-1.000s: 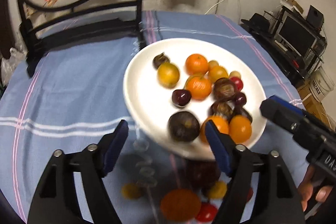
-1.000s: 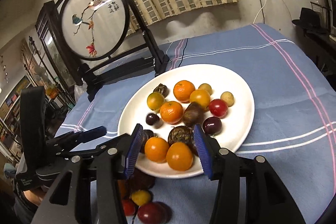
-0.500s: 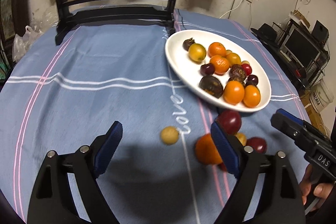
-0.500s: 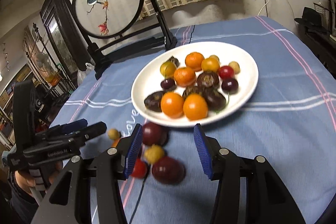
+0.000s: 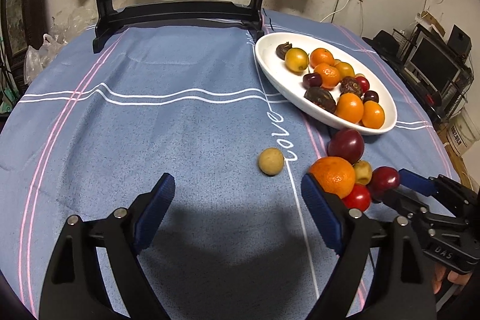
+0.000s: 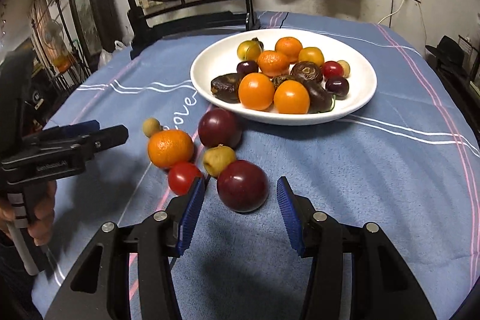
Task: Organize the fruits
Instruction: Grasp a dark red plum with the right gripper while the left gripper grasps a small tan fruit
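Blue cloth covers the counter [image 5: 150, 122], and the white plate [image 6: 364, 86] on it serves as my landmark, already heaped with oranges and dark fruit. Just in front of the plate lies a loose cluster: a mandarin [image 6: 170, 147], two dark plums, a red tomato [image 6: 183, 178] and a small tan fruit. A lone longan [image 5: 271, 161] sits to the cluster's left. The right gripper [image 6: 240, 210] hangs narrowly parted around the nearer plum [image 6: 242, 185], pads not touching. The left gripper [image 5: 237, 210] stands wide and empty near the longan. Closing off-centre could squirt the round plum away, knocking the tomato rolling towards the edge.
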Demonstrator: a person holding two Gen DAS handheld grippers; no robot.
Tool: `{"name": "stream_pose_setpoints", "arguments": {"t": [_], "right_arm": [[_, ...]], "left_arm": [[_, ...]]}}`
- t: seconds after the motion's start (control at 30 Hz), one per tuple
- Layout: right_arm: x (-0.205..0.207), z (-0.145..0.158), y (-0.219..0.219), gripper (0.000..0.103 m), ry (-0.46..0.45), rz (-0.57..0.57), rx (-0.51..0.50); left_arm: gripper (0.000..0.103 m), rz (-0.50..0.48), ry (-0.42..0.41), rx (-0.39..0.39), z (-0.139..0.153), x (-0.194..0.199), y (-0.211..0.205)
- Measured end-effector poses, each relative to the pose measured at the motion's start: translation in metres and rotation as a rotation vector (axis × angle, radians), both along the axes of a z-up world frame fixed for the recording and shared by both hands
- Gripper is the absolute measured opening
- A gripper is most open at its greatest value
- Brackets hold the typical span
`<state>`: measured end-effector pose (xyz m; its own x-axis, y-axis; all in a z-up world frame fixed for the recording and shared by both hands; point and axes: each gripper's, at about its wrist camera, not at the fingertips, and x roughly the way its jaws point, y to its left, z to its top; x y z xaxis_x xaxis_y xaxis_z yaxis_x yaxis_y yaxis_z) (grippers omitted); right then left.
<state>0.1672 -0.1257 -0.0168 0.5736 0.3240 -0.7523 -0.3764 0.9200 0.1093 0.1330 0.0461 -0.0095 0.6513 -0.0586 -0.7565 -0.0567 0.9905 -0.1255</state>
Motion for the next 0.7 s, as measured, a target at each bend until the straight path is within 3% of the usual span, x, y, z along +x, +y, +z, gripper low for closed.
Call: {"name": "stream_pose_setpoints", "arguments": {"t": [0.1, 0.17, 0.7], "right_arm": [[0.005, -0.007, 0.004, 0.049, 0.014, -0.007, -0.031], [0.007, -0.011, 0.007, 0.039, 0.023, -0.003, -0.039], [-0.008, 0.006, -0.007, 0.038, -0.015, 0.013, 0.063]], "left_arm": [[0.084, -0.013, 0.004, 0.005, -0.002, 0.000, -0.003], [0.084, -0.021, 0.004, 0.007, -0.002, 0.000, -0.005], [0.082, -0.009, 0.044, 0.072, -0.012, 0.014, -0.015]]}}
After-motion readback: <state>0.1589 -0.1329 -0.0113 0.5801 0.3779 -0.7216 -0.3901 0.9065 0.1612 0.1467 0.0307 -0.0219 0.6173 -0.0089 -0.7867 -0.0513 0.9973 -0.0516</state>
